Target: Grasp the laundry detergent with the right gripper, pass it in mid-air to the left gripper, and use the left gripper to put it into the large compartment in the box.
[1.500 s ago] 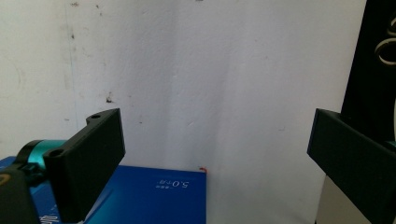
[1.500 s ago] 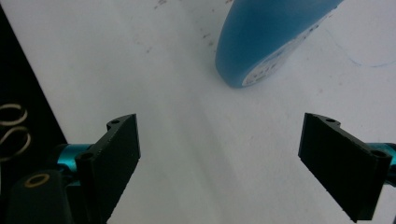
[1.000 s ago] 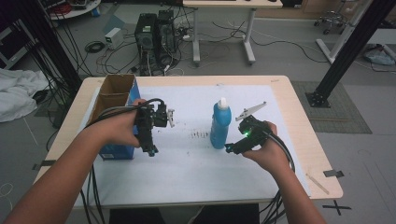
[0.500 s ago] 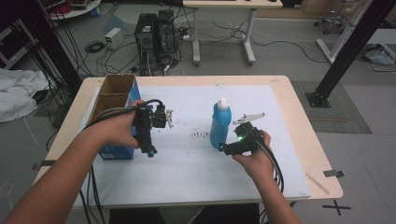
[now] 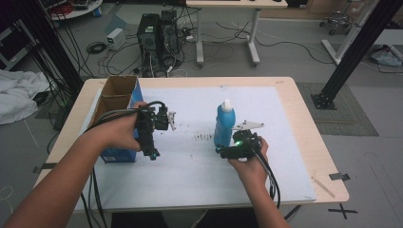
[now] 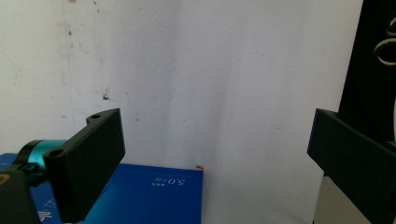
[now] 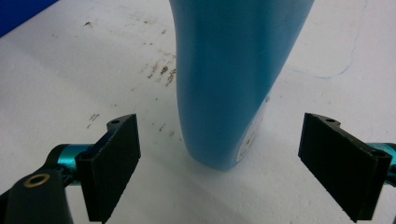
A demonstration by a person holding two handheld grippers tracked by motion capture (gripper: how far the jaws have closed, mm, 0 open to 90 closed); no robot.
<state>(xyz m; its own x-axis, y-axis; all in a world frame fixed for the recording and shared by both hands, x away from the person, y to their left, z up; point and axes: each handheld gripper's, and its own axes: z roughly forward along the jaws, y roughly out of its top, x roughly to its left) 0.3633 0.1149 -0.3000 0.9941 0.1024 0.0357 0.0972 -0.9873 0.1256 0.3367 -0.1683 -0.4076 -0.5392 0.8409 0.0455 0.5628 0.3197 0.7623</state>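
A blue bottle (image 5: 224, 124) with a white cap stands upright on the white mat (image 5: 190, 180). My right gripper (image 5: 222, 151) sits low on the mat just in front of it. In the right gripper view the bottle's base (image 7: 229, 84) stands between and slightly ahead of the open right gripper (image 7: 223, 142), touching neither jaw. My left gripper (image 5: 153, 151) is held above the mat beside a blue box (image 5: 116, 154). In the left gripper view the left gripper (image 6: 217, 144) is wide open over bare mat, with the blue box (image 6: 154, 196) at the bottom.
The blue box has an open cardboard top (image 5: 116, 92) and stands at the mat's left edge. Dark specks (image 5: 203, 137) mark the mat left of the bottle. The wooden table (image 5: 309, 142) shows past the mat on the right. Cables trail from both grippers toward the near edge.
My right gripper has dropped and slid left and nearer, down to the bottle's base. The left gripper and the bottle have stayed where they were.
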